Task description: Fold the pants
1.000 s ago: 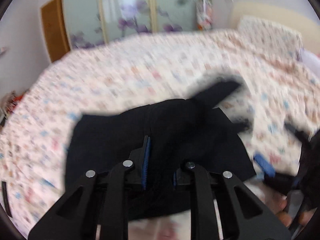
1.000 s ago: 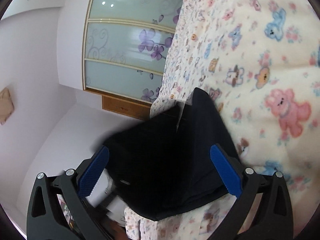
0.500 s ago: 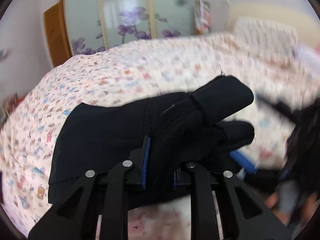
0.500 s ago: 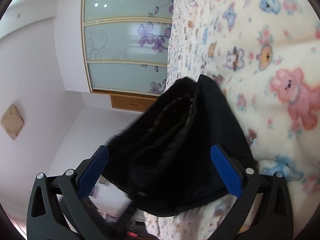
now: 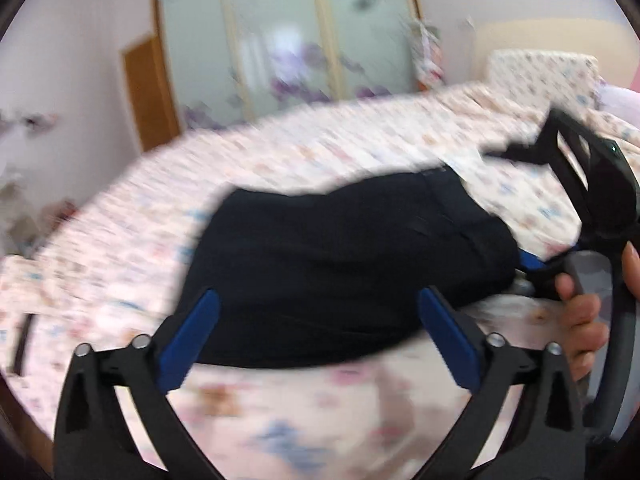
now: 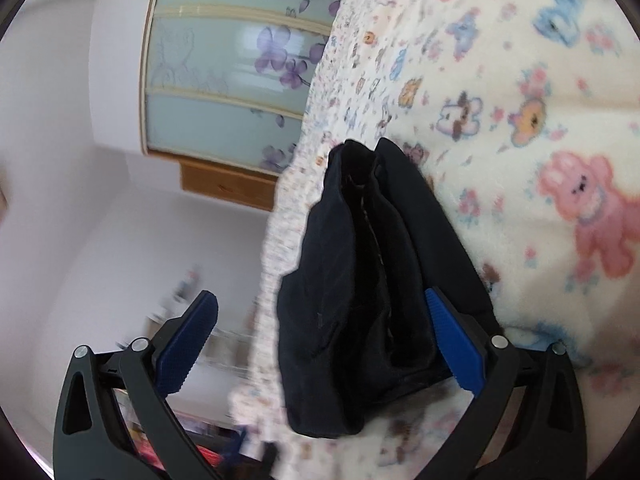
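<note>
Your left gripper (image 5: 316, 336) has just let its blue-padded fingers (image 5: 188, 340) spring wide; they now stand released on either side of the near edge of the folded black fabric pants (image 5: 340, 264), pads clear of the cloth. The pants lie in a bunched heap on the bed with the cream bear-print blanket (image 5: 280, 412), close to its near edge. Far left of the bed a wooden cabinet (image 5: 148, 92) stands against the wall, with frosted glass sliding wardrobe doors painted with purple flowers (image 5: 280, 48) next to it. A pillow in the same print (image 5: 540, 72) sits at the far right. Just right of the pants, your right hand (image 5: 584, 320) grips the handle of the right gripper (image 6: 320, 344). In its own view those fingers (image 6: 452, 344) are spread too, one pad beside the pants' folded end, the other out past the bed's edge over a blurred room.
</note>
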`<state>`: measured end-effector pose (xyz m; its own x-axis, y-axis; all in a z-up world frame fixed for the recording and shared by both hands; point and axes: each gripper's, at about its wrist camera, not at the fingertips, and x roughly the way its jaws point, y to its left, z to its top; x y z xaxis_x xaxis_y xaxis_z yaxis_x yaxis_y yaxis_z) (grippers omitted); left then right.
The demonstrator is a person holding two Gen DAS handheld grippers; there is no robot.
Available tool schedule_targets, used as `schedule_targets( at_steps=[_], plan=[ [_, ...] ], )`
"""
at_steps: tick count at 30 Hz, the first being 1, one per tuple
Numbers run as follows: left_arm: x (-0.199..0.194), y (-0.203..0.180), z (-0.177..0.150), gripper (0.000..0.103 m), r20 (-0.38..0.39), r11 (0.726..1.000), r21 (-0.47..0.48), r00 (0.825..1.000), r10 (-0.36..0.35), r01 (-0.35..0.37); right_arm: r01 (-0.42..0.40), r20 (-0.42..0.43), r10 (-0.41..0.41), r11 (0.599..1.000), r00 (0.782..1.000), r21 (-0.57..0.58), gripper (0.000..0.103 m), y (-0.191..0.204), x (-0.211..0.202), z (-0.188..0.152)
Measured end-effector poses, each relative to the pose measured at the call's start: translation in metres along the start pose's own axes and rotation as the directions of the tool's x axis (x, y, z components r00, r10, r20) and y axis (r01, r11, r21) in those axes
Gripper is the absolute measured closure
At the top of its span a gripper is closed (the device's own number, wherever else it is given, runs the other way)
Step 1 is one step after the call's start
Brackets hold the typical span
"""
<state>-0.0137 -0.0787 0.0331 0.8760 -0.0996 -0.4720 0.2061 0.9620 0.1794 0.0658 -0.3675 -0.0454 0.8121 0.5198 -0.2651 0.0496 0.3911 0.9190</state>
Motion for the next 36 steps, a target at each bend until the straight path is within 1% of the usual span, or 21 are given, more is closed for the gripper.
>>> schedule_targets(
  at_steps=[1, 2, 3, 4, 6, 8, 9, 10, 11, 12, 13, 15, 19, 20, 22, 23, 24, 26, 32, 34, 36],
  plan=[
    [-0.007, 0.01, -0.002, 0.002, 0.033, 0.999, -0.005, 0.999, 0.034, -0.033, 0.034, -0.002, -0.034, 0.999, 0.999, -0.028, 0.006, 0.003, 0.0, -0.002],
    [-0.01, 0.018, -0.004, 0.002, 0.042, 0.998, -0.011, 0.997, 0.06, -0.06, 0.09, -0.004, -0.091, 0.993, 0.996, -0.075, 0.013, 0.009, 0.001, -0.004],
    [-0.01, 0.023, -0.006, 0.002, 0.039, 0.997, -0.017, 0.997, 0.072, -0.071, 0.123, -0.005, -0.125, 0.987, 0.992, -0.105, 0.018, 0.013, 0.002, -0.006],
    [-0.01, 0.032, -0.01, 0.002, 0.025, 0.996, -0.035, 0.996, 0.086, -0.085, 0.162, -0.007, -0.165, 0.977, 0.986, -0.141, 0.021, 0.016, 0.003, -0.008],
    [-0.011, 0.042, -0.016, 0.002, 0.019, 0.993, -0.071, 0.995, 0.097, -0.095, 0.215, -0.012, -0.221, 0.958, 0.975, -0.188, 0.026, 0.019, 0.005, -0.011],
    [-0.013, 0.054, -0.026, 0.002, 0.032, 0.988, -0.115, 0.994, 0.103, -0.099, 0.251, -0.009, -0.26, 0.941, 0.966, -0.225, 0.029, 0.021, 0.009, -0.013],
    [-0.014, 0.058, -0.031, 0.002, 0.042, 0.987, -0.127, 0.993, 0.108, -0.102, 0.276, -0.001, -0.285, 0.928, 0.958, -0.251, 0.035, 0.023, 0.011, -0.015],
    [-0.015, 0.062, -0.037, 0.002, 0.057, 0.985, -0.133, 0.992, 0.115, -0.106, 0.302, 0.018, -0.31, 0.909, 0.951, -0.288, 0.039, 0.026, 0.012, -0.018],
    [-0.015, 0.063, -0.041, 0.002, 0.062, 0.984, -0.138, 0.991, 0.119, -0.109, 0.3, 0.025, -0.307, 0.903, 0.951, -0.309, 0.05, 0.028, 0.011, -0.019],
    [-0.014, 0.066, -0.044, 0.002, 0.053, 0.983, -0.151, 0.992, 0.117, -0.108, 0.286, 0.033, -0.291, 0.903, 0.956, -0.32, 0.069, 0.03, 0.013, -0.018],
    [-0.012, 0.068, -0.044, 0.002, 0.046, 0.982, -0.159, 0.993, 0.109, -0.1, 0.27, 0.045, -0.271, 0.904, 0.962, -0.333, 0.075, 0.033, 0.015, -0.016],
    [-0.01, 0.071, -0.045, 0.002, 0.043, 0.981, -0.17, 0.994, 0.103, -0.094, 0.258, 0.087, -0.243, 0.891, 0.966, -0.374, 0.08, 0.041, 0.014, -0.017],
    [-0.011, 0.072, -0.047, 0.002, 0.048, 0.982, -0.176, 0.995, 0.084, -0.074, 0.282, 0.211, -0.203, 0.83, 0.956, -0.481, 0.086, 0.063, 0.013, -0.014],
    [-0.012, 0.071, -0.047, 0.002, 0.049, 0.982, -0.172, 0.995, 0.086, -0.076, 0.304, 0.244, -0.204, 0.808, 0.948, -0.504, 0.087, 0.067, 0.014, -0.014],
    [-0.013, 0.069, -0.048, 0.002, 0.055, 0.984, -0.162, 0.995, 0.085, -0.075, 0.345, 0.274, -0.231, 0.787, 0.934, -0.511, 0.088, 0.068, 0.018, -0.013],
    [-0.013, 0.069, -0.048, 0.002, 0.057, 0.984, -0.157, 0.994, 0.09, -0.08, 0.358, 0.28, -0.243, 0.784, 0.929, -0.507, 0.09, 0.066, 0.018, -0.015],
    [-0.013, 0.069, -0.048, 0.002, 0.059, 0.985, -0.151, 0.994, 0.093, -0.083, 0.382, 0.288, -0.267, 0.779, 0.92, -0.497, 0.09, 0.064, 0.018, -0.014],
    [-0.014, 0.07, -0.048, 0.002, 0.062, 0.985, -0.15, 0.994, 0.093, -0.083, 0.402, 0.286, -0.294, 0.777, 0.912, -0.484, 0.09, 0.06, 0.018, -0.013],
    [-0.012, 0.082, -0.048, 0.002, 0.049, 0.975, -0.206, 0.995, 0.09, -0.078, 0.461, 0.316, -0.343, 0.742, 0.885, -0.487, 0.09, 0.061, 0.018, -0.023],
    [-0.012, 0.084, -0.049, 0.002, 0.046, 0.972, -0.22, 0.995, 0.09, -0.078, 0.489, 0.329, -0.366, 0.724, 0.87, -0.487, 0.09, 0.06, 0.02, -0.023],
    [-0.012, 0.086, -0.049, 0.002, 0.044, 0.971, -0.228, 0.995, 0.091, -0.079, 0.528, 0.317, -0.423, 0.706, 0.849, -0.472, 0.09, 0.052, 0.029, -0.021]
  ],
)
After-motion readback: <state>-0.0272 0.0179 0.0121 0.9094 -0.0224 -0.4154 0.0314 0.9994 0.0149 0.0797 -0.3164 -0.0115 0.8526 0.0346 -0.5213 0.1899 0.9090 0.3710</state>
